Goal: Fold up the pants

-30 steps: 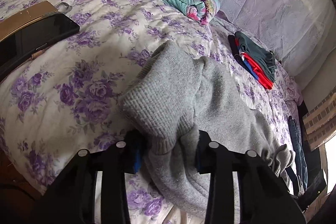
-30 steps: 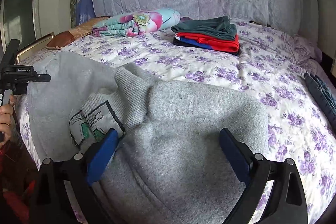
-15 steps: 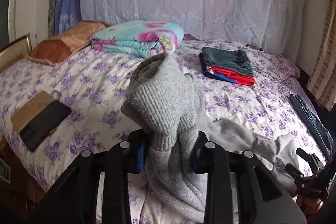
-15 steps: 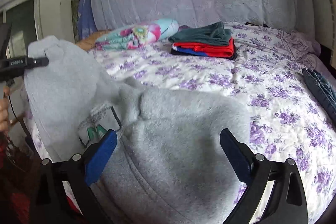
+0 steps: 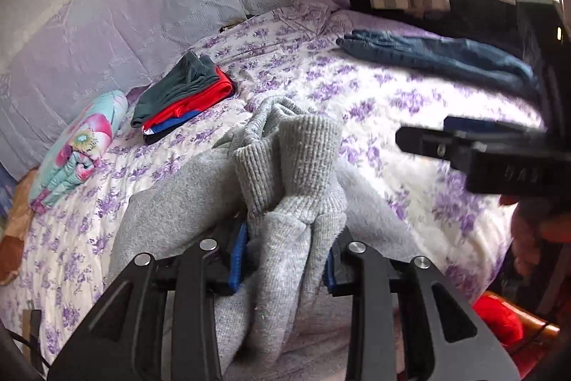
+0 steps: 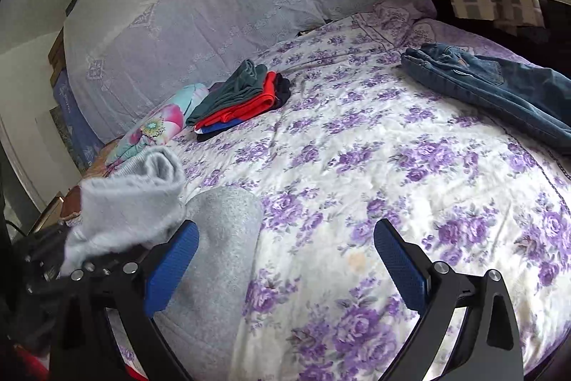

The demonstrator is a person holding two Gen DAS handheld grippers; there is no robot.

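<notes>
The left tool (image 5: 285, 259) is clamped on the ribbed cuff end of the grey pants (image 5: 292, 166), its blue pads pressing the bunched knit from both sides; by a small margin the jaws are opening, with the cloth between them. The rest of the grey pants lies on the bed (image 5: 374, 102) at its near edge, spreading out below and to both sides of the cuff. The right tool (image 6: 285, 249) stands wide apart with nothing between its pads, over the flowered bedspread; the grey pants (image 6: 221, 238) lie just beside its left finger, and a lifted grey fold rises at the near left corner of that view. Farther up the bed, near the headboard (image 6: 214, 6), sits a folded stack of clothes (image 6: 242, 95) in green, red and blue, next to a rolled floral quilt (image 6: 157, 127). Blue jeans (image 6: 499, 88) lie along the right edge of the bed.
</notes>
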